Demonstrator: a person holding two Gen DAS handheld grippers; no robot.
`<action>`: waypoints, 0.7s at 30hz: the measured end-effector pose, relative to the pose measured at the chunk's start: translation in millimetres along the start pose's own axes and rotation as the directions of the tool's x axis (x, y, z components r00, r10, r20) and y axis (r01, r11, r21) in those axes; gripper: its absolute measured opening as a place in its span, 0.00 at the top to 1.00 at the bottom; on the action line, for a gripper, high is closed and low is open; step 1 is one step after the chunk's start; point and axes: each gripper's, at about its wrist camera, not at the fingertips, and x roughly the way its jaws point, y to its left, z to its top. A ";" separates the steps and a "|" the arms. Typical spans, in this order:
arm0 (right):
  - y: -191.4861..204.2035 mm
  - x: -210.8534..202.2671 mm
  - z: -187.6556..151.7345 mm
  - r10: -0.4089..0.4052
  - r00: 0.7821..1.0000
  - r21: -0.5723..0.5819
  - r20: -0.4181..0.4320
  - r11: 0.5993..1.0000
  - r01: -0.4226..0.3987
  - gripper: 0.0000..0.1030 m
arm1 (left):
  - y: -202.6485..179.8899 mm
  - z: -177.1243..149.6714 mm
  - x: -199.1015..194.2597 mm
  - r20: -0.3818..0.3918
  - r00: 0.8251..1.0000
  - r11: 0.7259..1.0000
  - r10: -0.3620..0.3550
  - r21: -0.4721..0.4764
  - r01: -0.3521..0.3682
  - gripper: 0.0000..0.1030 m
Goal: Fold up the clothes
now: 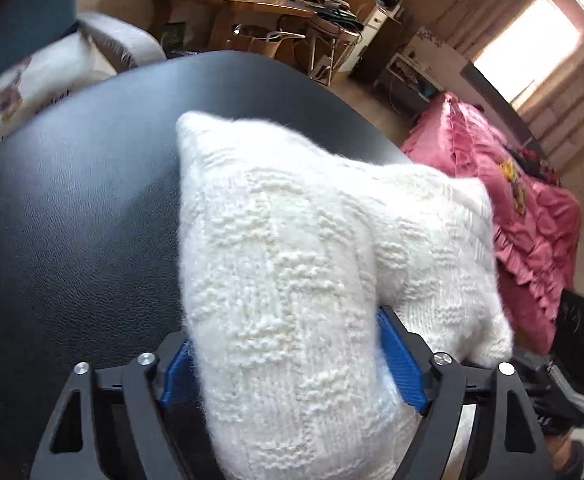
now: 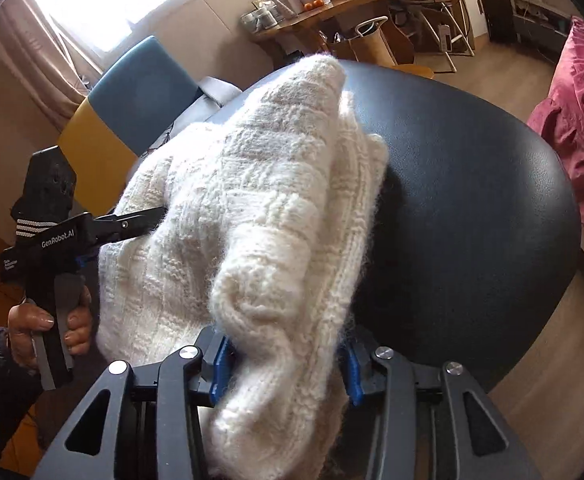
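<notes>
- I see the white knit sweater (image 1: 292, 280) bunched over the black tabletop (image 1: 72, 200), its far corner resting on the leather-look surface and its near end lifted into both claws.
- My left claw (image 1: 288, 360) is clenched on a thick fold of the sweater; blue pads (image 1: 401, 364) show on either side of the wool.
- My right claw (image 2: 284, 364) is likewise clamped on a rolled edge of the knit, its blue pads (image 2: 220, 368) pressing in from both sides.
- From the right wrist view, the left claw's fingers enter the sweater's left edge, and the person's left hand (image 2: 48, 324) holds its black handle.
- Beyond the tabletop stand a blue-and-yellow chair (image 2: 132, 92) and a cluttered wooden desk (image 2: 331, 12).
- To the right lies a pink ruffled bedspread (image 1: 531, 220).
</notes>
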 end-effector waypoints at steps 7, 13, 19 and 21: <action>7.7 -38.6 2.4 0.050 0.996 -0.025 0.080 0.999 -0.048 0.52 | -13.9 -14.4 -43.8 0.127 0.983 0.989 0.133 0.048 -0.140 0.15; 75.7 -68.5 6.3 0.016 0.984 -0.331 0.177 0.943 0.044 0.52 | -32.7 -21.6 -70.3 0.249 0.960 0.988 0.125 0.054 -0.143 0.15; 97.9 -18.7 4.2 -0.096 0.994 -0.457 0.057 0.883 0.112 0.52 | -55.5 -37.1 -65.7 0.224 0.972 0.988 0.066 0.119 -0.095 0.16; 82.8 -11.6 -5.4 -0.128 0.992 -0.426 0.019 0.896 0.124 0.55 | -60.7 -40.6 -58.4 0.202 0.977 0.986 0.071 0.135 -0.100 0.16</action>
